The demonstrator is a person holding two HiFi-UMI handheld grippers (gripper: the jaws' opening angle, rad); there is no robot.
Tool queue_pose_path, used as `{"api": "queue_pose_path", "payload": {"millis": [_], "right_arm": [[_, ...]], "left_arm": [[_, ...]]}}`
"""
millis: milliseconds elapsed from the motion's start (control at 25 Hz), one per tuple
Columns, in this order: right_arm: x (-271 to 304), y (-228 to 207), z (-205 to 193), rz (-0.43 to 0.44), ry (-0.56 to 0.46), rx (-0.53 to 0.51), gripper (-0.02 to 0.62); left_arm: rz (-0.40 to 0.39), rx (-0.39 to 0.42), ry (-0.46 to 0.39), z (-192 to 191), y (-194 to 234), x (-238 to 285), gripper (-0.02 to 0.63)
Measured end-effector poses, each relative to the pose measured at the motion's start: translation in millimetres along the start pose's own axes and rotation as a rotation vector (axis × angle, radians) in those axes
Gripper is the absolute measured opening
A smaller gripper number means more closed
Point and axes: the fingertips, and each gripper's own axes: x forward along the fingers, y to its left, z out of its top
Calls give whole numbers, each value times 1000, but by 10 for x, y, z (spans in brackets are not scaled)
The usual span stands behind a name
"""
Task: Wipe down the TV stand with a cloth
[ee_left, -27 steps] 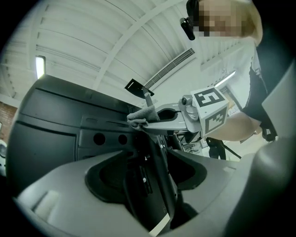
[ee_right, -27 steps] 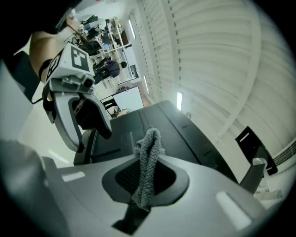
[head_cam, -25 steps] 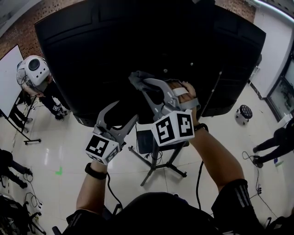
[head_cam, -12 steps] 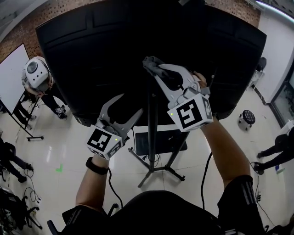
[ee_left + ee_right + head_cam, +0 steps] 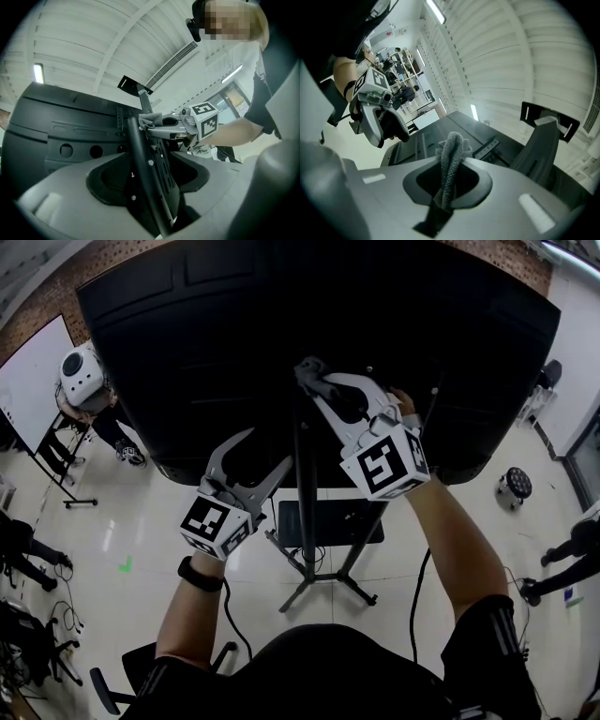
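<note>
Wiping is apparently just starting: right gripper (image 5: 311,379) is pinching grey knitted cloth (image 5: 450,157) against the black TV-stand pole (image 5: 302,493) top, left gripper (image 5: 267,451) is straddling it open-jawed lower down, legs (image 5: 323,582) awaiting wiping.

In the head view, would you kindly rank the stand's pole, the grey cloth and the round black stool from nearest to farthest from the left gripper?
1. Stand's pole: centre, right at the open jaws of the left gripper.
2. Grey cloth: higher up the pole, pinched in the right gripper.
3. Round black stool: on the floor, far right.
</note>
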Motion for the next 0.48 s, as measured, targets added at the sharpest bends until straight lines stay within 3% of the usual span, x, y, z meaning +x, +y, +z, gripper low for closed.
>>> {"api": "queue_pose_path", "payload": {"millis": [320, 480], "right_arm": [[-44, 539, -324, 146, -18, 55, 32], [-71, 746, -432, 179, -22, 75, 31]], "left_arm": [[70, -27, 65, -278, -85, -67, 291], [95, -44, 90, -405, -113, -137, 291]]}}
